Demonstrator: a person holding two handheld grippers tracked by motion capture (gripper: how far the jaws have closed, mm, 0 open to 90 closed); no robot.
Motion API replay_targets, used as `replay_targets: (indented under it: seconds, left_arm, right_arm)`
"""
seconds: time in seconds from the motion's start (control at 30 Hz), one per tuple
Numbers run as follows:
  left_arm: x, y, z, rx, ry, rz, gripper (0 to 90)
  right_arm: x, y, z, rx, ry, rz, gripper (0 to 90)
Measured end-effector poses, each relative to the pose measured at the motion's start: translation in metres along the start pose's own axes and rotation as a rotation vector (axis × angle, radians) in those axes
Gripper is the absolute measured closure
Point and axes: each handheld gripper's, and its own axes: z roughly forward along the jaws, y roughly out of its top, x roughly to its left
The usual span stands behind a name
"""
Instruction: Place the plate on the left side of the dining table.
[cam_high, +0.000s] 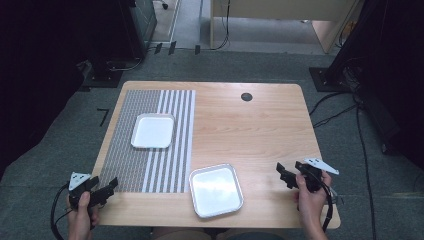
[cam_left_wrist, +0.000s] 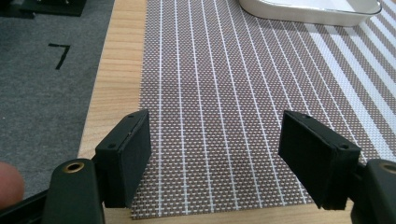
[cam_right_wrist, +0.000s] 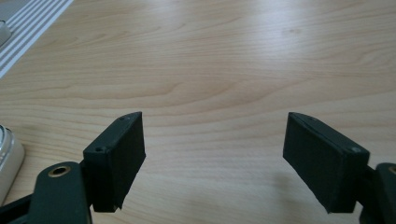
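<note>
**Both grippers wide open, trays untouched**

Here we are at the near edge of the table (cam_high: 260, 125), and nothing is in hand. The left gripper (cam_high: 102, 189) hovers at the near corner of the striped placemat (cam_high: 150, 165), jaws spread wide with bare weave between them. The right gripper (cam_high: 286, 176) sits over bare wood, jaws just as wide, gripping nothing. The metal tray (cam_high: 216, 190) lies at the near edge between the two grippers, partly touching the mat's corner. The white tray (cam_high: 153, 131) rests on the mat farther back. Both trays look empty. By my read the work has barely begun: every reach and grasp is left to do.
</note>
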Motion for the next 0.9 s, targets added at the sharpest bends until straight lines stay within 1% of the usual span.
replay_targets:
  seconds: [0.07, 0.23, 0.37, 0.6, 0.9]
  left_arm:
    - [-0.001, 0.0, 0.0, 0.003, 0.0, 0.006, 25.5]
    - [-0.001, 0.0, 0.001, 0.003, 0.003, 0.007, 25.6]
    - [-0.002, -0.001, 0.002, 0.009, 0.005, 0.01, 25.7]
    - [-0.003, -0.001, 0.003, 0.022, 0.008, 0.027, 25.7]
    - [-0.003, -0.001, 0.004, 0.026, 0.003, 0.025, 25.7]
  right_arm:
    - [-0.006, -0.003, -0.004, 0.003, -0.012, 0.007, 21.1]
    - [-0.02, -0.007, -0.012, 0.002, -0.042, 0.016, 21.1]
    - [-0.029, -0.01, -0.018, 0.0, -0.061, 0.017, 21.1]
    - [-0.044, -0.016, -0.026, 0.009, -0.089, 0.031, 21.2]
    - [-0.064, -0.022, -0.04, 0.011, -0.134, 0.04, 21.3]
